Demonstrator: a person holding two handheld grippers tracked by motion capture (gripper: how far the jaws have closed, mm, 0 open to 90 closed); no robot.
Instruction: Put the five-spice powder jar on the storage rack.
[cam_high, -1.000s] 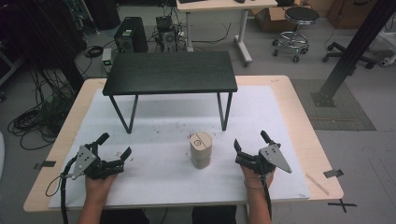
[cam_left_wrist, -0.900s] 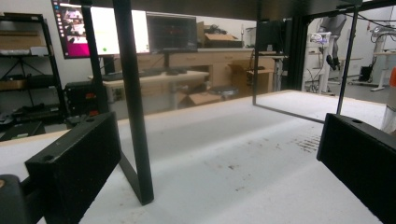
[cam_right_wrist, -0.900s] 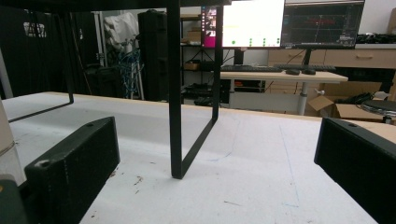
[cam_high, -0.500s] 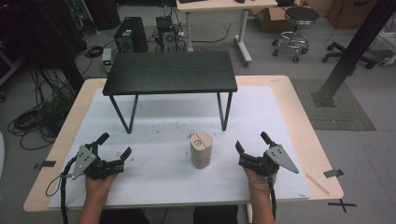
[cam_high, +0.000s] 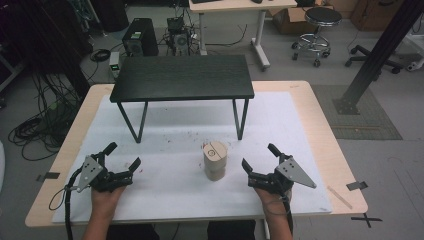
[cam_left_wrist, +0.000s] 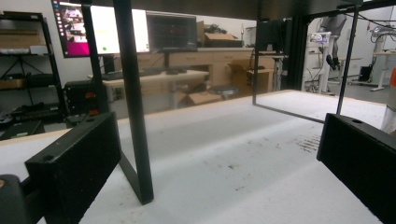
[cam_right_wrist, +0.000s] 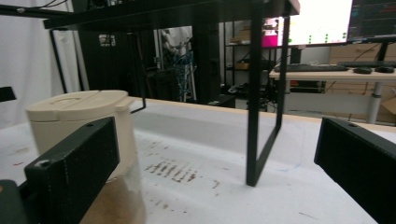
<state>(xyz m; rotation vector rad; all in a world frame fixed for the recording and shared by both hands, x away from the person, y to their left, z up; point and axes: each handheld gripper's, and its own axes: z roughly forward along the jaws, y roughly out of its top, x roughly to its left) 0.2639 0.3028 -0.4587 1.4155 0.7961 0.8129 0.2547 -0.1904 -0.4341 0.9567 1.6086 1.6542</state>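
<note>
A beige cylindrical canister (cam_high: 215, 160) with a lid stands upright on the white mat, in front of a small black table (cam_high: 182, 78). My left gripper (cam_high: 124, 155) rests open on the mat at the front left, well apart from the canister. In the left gripper view the jaws (cam_left_wrist: 217, 163) stand wide with only a black table leg (cam_left_wrist: 135, 102) ahead. My right gripper (cam_high: 258, 155) is open just right of the canister. In the right gripper view (cam_right_wrist: 217, 168) the canister (cam_right_wrist: 84, 109) shows behind the left jaw, outside the gap.
The white mat (cam_high: 175, 125) covers most of the wooden tabletop (cam_high: 320, 125) and bears faint reddish-brown marks. The black table's thin legs (cam_right_wrist: 254, 102) stand on the mat beyond the canister. Beyond the table are desks, monitors, cables and a stool (cam_high: 320, 20).
My right gripper has shifted slightly toward the canister and the front edge, still open. The left gripper and the canister have not moved.
</note>
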